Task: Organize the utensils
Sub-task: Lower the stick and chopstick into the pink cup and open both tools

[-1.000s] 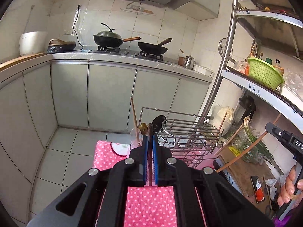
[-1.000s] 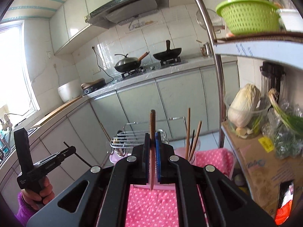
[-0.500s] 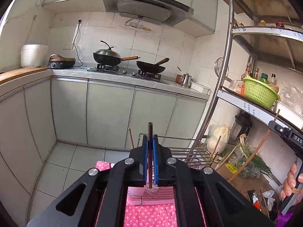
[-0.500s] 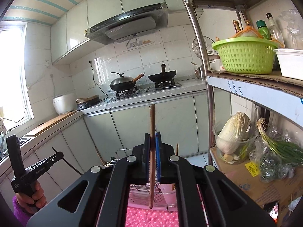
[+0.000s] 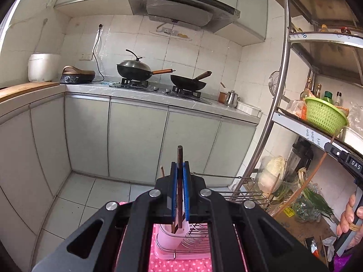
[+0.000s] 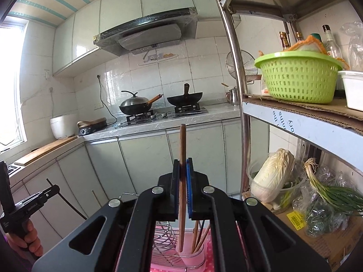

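Note:
In the left wrist view my left gripper is shut on a dark brown chopstick that stands upright between the blue pads. Its lower end hangs over a pink holder cup on a wire rack. In the right wrist view my right gripper is shut on a lighter brown chopstick, also upright. Its tip hangs above the pink holder, which has several chopsticks in it. Both gripper bodies hide most of the rack.
The rack stands on a pink dotted cloth. A steel shelf unit with a green basket, cabbage and spring onions stands close on the right. Grey cabinets and a counter with two woks lie ahead.
Both grippers have risen and tilted up with their chopsticks still held. The rack and holder have dropped to the bottom of both views, and the range hood and upper shelves now show.

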`<move>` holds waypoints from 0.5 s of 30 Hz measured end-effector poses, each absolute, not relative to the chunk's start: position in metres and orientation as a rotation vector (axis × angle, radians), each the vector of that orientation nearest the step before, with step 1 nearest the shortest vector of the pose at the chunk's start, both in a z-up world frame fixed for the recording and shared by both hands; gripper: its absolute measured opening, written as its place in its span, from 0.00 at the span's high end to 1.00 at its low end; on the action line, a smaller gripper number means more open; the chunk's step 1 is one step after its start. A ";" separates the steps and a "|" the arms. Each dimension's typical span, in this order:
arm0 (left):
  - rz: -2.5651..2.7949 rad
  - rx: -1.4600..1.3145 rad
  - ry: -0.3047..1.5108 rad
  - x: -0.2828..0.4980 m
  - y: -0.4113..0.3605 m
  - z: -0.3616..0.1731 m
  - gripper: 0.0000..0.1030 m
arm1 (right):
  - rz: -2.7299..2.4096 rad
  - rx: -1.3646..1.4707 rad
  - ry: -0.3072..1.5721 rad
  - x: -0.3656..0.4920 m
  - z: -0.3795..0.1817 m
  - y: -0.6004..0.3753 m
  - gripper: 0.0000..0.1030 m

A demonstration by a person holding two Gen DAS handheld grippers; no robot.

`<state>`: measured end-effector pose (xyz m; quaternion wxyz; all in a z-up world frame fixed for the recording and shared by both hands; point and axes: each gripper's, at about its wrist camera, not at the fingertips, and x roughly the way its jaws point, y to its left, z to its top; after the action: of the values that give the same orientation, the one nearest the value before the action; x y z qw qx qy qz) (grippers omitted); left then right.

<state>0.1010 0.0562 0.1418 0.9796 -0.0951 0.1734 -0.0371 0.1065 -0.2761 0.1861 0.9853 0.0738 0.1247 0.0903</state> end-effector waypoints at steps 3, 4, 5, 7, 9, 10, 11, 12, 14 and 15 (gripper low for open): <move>-0.057 -0.167 0.369 0.114 0.051 0.131 0.96 | 0.169 0.132 0.263 0.116 0.179 -0.274 0.94; -0.051 -0.160 0.376 0.117 0.049 0.128 0.96 | 0.162 0.122 0.265 0.119 0.177 -0.273 0.94; -0.050 -0.157 0.382 0.120 0.048 0.125 0.96 | 0.155 0.111 0.267 0.122 0.175 -0.272 0.94; -0.055 -0.160 0.396 0.126 0.047 0.118 0.96 | 0.152 0.096 0.275 0.127 0.170 -0.270 0.94; -0.055 -0.164 0.412 0.133 0.046 0.111 0.96 | 0.152 0.087 0.289 0.131 0.166 -0.268 0.94; -0.057 -0.167 0.420 0.135 0.046 0.108 0.96 | 0.153 0.086 0.299 0.135 0.162 -0.267 0.94; -0.059 -0.168 0.427 0.138 0.045 0.105 0.96 | 0.155 0.087 0.308 0.137 0.158 -0.266 0.94; -0.059 -0.166 0.433 0.140 0.044 0.102 0.96 | 0.157 0.090 0.318 0.140 0.154 -0.266 0.94; -0.054 -0.156 0.446 0.145 0.042 0.095 0.96 | 0.163 0.090 0.339 0.145 0.145 -0.264 0.94; -0.052 -0.153 0.453 0.147 0.041 0.091 0.96 | 0.166 0.087 0.350 0.147 0.140 -0.262 0.94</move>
<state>0.1472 0.0408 0.0915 0.9712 -0.0756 0.2244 -0.0257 0.1472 -0.2623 0.1398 0.9803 0.0432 0.1740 0.0825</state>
